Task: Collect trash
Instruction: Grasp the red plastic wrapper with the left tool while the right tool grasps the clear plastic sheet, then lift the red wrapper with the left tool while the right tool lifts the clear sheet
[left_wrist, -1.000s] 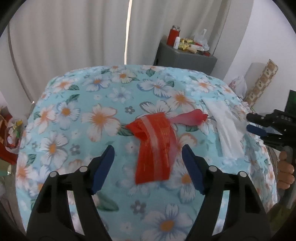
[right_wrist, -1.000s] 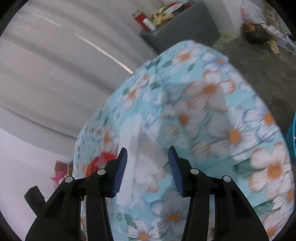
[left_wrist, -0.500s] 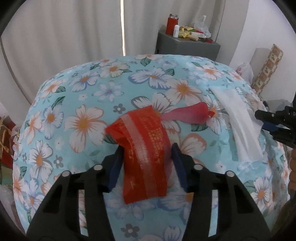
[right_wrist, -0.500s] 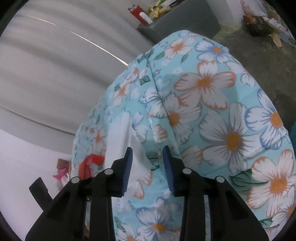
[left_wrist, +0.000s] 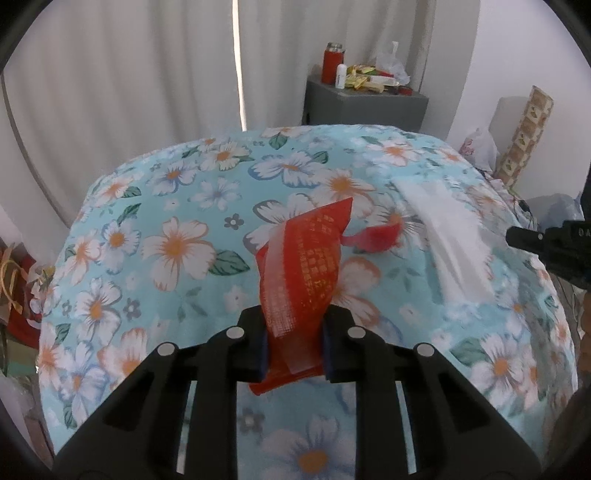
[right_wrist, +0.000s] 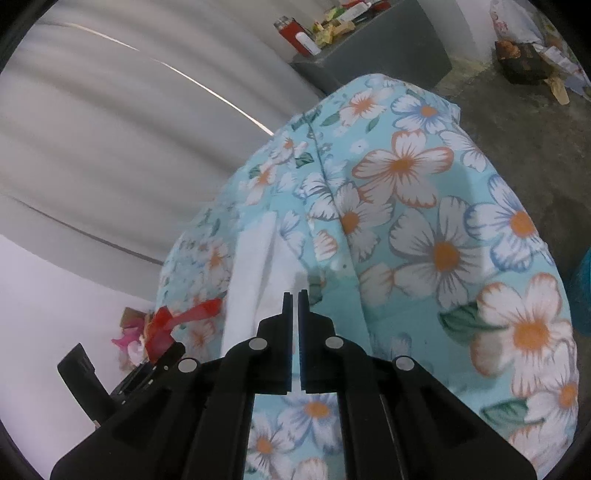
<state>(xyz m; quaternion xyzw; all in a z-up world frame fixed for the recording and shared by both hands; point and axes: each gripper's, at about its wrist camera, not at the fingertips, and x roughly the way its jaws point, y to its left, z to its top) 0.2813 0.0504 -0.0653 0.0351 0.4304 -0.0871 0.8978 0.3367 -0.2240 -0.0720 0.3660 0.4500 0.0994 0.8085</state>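
My left gripper (left_wrist: 293, 341) is shut on a red plastic wrapper (left_wrist: 306, 273) and holds it lifted above the floral tablecloth (left_wrist: 147, 240). A small red balloon scrap (left_wrist: 376, 238) lies on the cloth just behind it. A white tissue (left_wrist: 450, 236) lies at the table's right side. In the right wrist view my right gripper (right_wrist: 294, 295) is shut on the near edge of the white tissue (right_wrist: 255, 269). The red wrapper (right_wrist: 162, 328) and the left gripper (right_wrist: 147, 373) show at lower left there.
A grey cabinet (left_wrist: 364, 107) with a red flask (left_wrist: 333, 62) and snack packets stands behind the table by white curtains. Bags and a patterned roll (left_wrist: 524, 136) lean at the right wall. Clutter sits on the floor at left (left_wrist: 18, 280).
My left gripper closed on the red wrapper and raised it off the cloth. My right gripper closed from open onto the tissue's edge.
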